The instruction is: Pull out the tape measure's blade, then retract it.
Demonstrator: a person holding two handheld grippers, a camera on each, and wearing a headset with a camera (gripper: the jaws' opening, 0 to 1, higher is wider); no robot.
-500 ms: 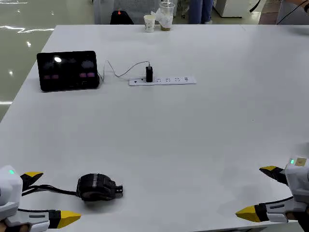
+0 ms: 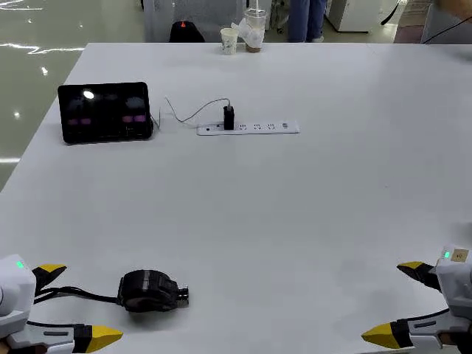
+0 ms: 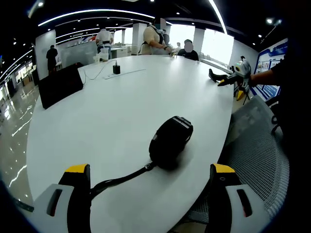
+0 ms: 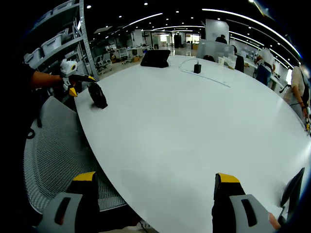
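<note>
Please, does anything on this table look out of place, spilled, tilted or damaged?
Nothing stands out. The tape measure lies whole on the table near the left claw, its strap trailing toward the open jaws, no blade showing. The tablet, power strip and cups farther off look orderly, nothing spilled.

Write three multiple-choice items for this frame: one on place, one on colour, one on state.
1. Where is the tape measure?
A. middle of the table
B. far edge
C. near edge, by the left gripper

2. What colour are the jaw tips?
A. red
B. yellow
C. blue

3. How is the right gripper?
A. open, empty
B. shut on the tape measure
C. shut, empty

Answers:
1. C, it lies just ahead of the left gripper at the near edge.
2. B, all four tips are yellow.
3. A, its jaws stand wide apart over bare table.
</note>
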